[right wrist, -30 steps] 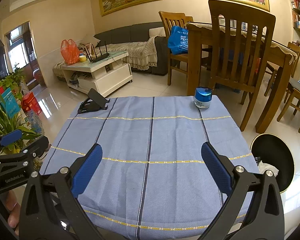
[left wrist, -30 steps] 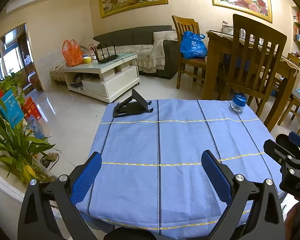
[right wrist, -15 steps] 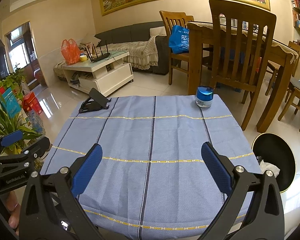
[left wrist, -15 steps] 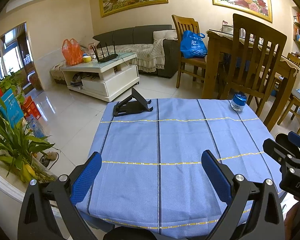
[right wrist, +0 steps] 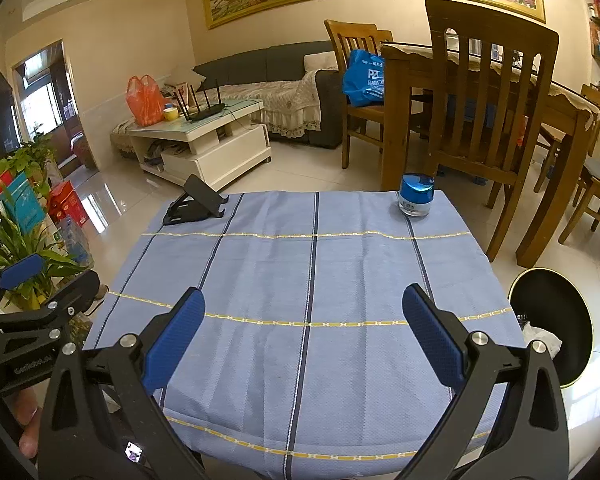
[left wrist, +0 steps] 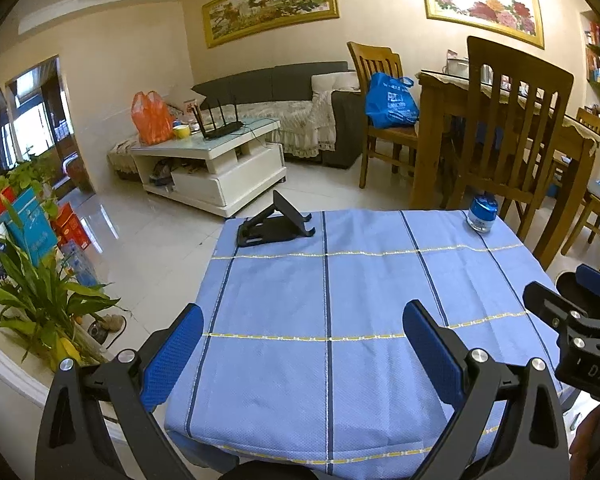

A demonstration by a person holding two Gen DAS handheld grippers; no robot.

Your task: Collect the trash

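Note:
A small table with a blue checked cloth (left wrist: 340, 300) (right wrist: 308, 280) fills both views. On it stand a black folding phone stand (left wrist: 274, 224) (right wrist: 196, 204) at the far left and a small blue-capped jar (left wrist: 482, 216) (right wrist: 416, 194) at the far right. A black trash bin (right wrist: 552, 312) stands on the floor right of the table, with crumpled white paper (right wrist: 540, 334) in it. My left gripper (left wrist: 302, 344) is open and empty over the near edge. My right gripper (right wrist: 304, 328) is open and empty beside it.
Wooden chairs (right wrist: 488, 92) and a dining table (left wrist: 500, 128) stand behind the small table. A white coffee table (left wrist: 212, 160) with a router and an orange bag, a sofa (left wrist: 284, 104) and potted plants (left wrist: 40, 300) lie to the left.
The right gripper has drifted slightly left and forward, so the jar and table edge shift right in its view. The left gripper has barely moved.

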